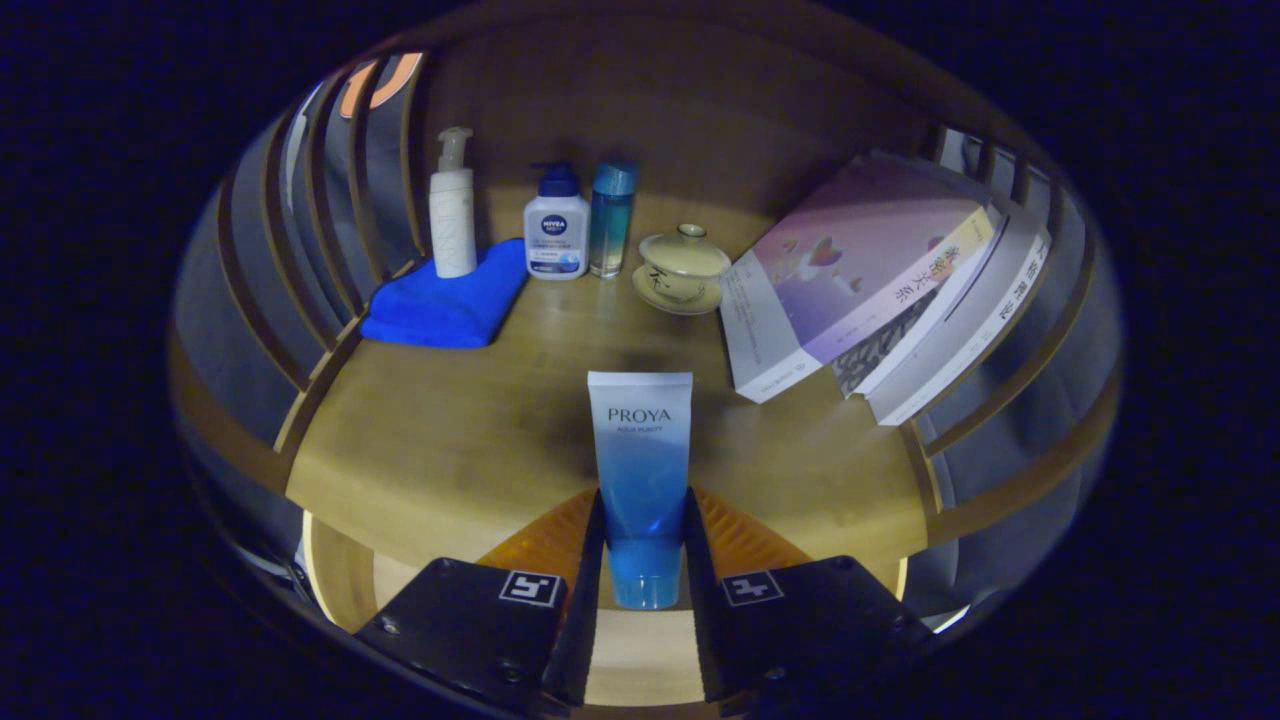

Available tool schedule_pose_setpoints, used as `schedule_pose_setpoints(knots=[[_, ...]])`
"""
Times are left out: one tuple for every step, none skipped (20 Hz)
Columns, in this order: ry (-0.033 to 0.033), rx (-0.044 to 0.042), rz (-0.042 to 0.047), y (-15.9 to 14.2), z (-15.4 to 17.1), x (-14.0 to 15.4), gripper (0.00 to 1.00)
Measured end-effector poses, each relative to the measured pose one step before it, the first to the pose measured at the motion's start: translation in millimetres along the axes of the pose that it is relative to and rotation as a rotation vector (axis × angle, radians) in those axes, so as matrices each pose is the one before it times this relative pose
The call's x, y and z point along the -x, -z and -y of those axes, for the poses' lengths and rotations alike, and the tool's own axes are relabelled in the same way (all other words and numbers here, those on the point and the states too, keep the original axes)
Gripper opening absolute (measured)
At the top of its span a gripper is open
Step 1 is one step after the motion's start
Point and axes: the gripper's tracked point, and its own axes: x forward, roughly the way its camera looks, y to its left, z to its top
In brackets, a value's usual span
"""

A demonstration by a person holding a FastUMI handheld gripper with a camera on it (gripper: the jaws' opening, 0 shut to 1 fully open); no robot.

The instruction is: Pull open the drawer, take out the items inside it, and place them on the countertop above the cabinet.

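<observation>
My gripper (643,545) is shut on a blue and white cosmetic tube (641,450). Both fingers press on its lower body near the blue cap, and its flat crimped end points away from me. The tube hangs over the front part of the wooden countertop (450,440). Whether it touches the wood I cannot tell. Below the countertop's front edge, between and under the fingers, a pale strip of the open drawer (640,650) shows.
At the back of the countertop stand a white pump bottle (452,205), a white and blue pump bottle (556,228) and a slim blue bottle (610,218). A folded blue cloth (450,300), a lidded cup on a saucer (684,268) and leaning books (870,280) are there too. Wooden slats (330,180) flank both sides.
</observation>
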Motion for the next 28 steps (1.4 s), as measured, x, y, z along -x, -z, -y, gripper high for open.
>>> schedule_pose_setpoints(knots=[[0.01977, -0.00031, 0.00822, -0.70, 1.92, -2.94, 0.46], [0.00597, 0.00017, 0.00307, -0.54, -1.18, -1.60, 0.46], [-0.00280, -0.00047, 0.00335, -0.16, -1.98, -0.87, 0.47], [-0.00272, 0.00170, 0.00113, -0.39, -1.63, -2.36, 0.48], [0.00452, -0.00284, 0.00400, 0.11, 0.08, 0.99, 0.48], [0.00285, -0.00070, 0.01349, -2.58, -0.85, 2.72, 0.49], [0.00894, 0.00262, 0.01433, -2.66, 2.62, 3.13, 0.50], [0.00210, 0.00083, 0.00903, -0.21, 0.13, 5.17, 0.51], [-0.00296, -0.00321, 0.00186, 1.43, -0.22, 5.53, 0.52], [-0.01004, -0.00568, -0.00412, 2.74, -0.25, 6.78, 0.53], [-0.00699, -0.01342, 0.00196, 2.20, 0.16, 8.23, 0.54], [-0.01976, -0.00422, -0.00329, 4.15, -2.97, 7.60, 0.55], [-0.01540, 0.00288, -0.00311, 4.46, -1.56, 9.14, 0.56], [-0.01526, 0.00555, -0.00151, 5.44, -2.39, 8.74, 0.58], [-0.00836, 0.00094, 0.00548, 4.15, -1.64, 11.13, 0.59], [-0.01135, 0.00341, 0.00392, 4.63, -1.72, 9.94, 0.62], [-0.01122, -0.00055, 0.00712, 4.91, -2.57, 10.72, 0.66], [-0.01010, 0.00531, 0.00230, 6.38, -2.26, 11.35, 0.66], [-0.01335, 0.00460, 0.00878, 5.70, -2.83, 11.60, 0.66], [-0.01086, 0.00740, 0.01000, 6.81, -1.60, 9.97, 0.66], [-0.00609, 0.00384, 0.01484, 5.18, -0.44, 13.14, 0.66], [-0.00525, 0.00912, 0.01198, 6.05, 0.10, 12.86, 0.66], [-0.00878, 0.00082, 0.01411, 7.46, 1.00, 12.34, 0.66], [-0.01524, -0.00022, 0.01335, 7.11, -2.78, 12.06, 0.66], [-0.01014, 0.00333, 0.01066, 10.53, -1.52, 13.55, 0.66], [-0.00458, -0.00118, 0.01554, 8.02, 1.09, 10.43, 0.71], [-0.00960, 0.00110, 0.01996, 7.59, -1.07, 11.79, 0.75], [-0.00148, 0.00324, 0.02131, 8.18, -0.67, 10.04, 0.79]])
